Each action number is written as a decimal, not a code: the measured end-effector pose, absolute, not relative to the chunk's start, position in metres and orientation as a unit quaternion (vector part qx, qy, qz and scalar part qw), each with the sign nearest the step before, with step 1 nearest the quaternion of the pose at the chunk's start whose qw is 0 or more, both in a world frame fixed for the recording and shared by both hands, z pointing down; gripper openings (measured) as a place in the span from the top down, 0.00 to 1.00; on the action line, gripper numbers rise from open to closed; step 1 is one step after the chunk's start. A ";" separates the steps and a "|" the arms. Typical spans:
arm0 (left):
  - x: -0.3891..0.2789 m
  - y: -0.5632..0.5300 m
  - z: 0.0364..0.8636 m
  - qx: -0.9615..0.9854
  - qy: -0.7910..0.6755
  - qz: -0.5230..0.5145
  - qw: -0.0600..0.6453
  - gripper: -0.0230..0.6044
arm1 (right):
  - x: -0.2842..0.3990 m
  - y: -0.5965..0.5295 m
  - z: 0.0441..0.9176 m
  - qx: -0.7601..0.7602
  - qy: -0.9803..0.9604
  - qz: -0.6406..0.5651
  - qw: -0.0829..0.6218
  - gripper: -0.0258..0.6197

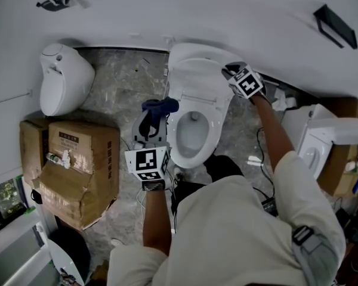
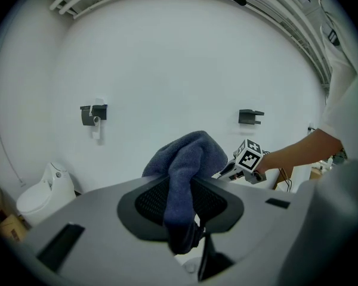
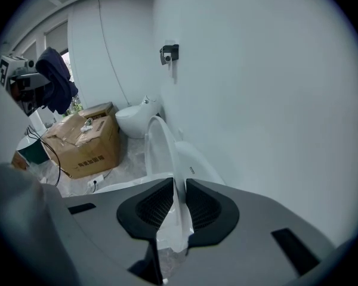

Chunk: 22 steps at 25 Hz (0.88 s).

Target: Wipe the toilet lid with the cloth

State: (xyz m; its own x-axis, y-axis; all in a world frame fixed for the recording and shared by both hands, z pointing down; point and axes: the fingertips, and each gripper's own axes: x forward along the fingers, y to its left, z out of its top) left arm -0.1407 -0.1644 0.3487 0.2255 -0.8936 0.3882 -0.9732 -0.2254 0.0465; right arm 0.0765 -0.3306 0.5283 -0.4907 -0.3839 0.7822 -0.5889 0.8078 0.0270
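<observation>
The white toilet lid (image 1: 194,79) stands raised against the wall, above the open seat and bowl (image 1: 194,133). My right gripper (image 1: 230,71) is at the lid's upper right edge. In the right gripper view the thin lid edge (image 3: 161,148) runs between the two pads, and the right gripper (image 3: 178,204) is shut on it. My left gripper (image 1: 152,121) hovers left of the bowl, shut on a dark blue cloth (image 1: 160,106). In the left gripper view the cloth (image 2: 188,159) bunches up above the jaws of the left gripper (image 2: 182,204).
A torn cardboard box (image 1: 77,165) sits on the floor to the left, with a white urinal-like fixture (image 1: 62,79) behind it. White fixtures and boxes (image 1: 322,142) crowd the right side. Cables lie on the marble floor (image 1: 122,82). The wall is close behind the lid.
</observation>
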 end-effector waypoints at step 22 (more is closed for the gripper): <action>-0.181 -0.079 0.319 0.788 -0.590 0.112 0.135 0.80 | 0.047 -0.172 0.513 0.267 -0.863 0.174 0.392 0.77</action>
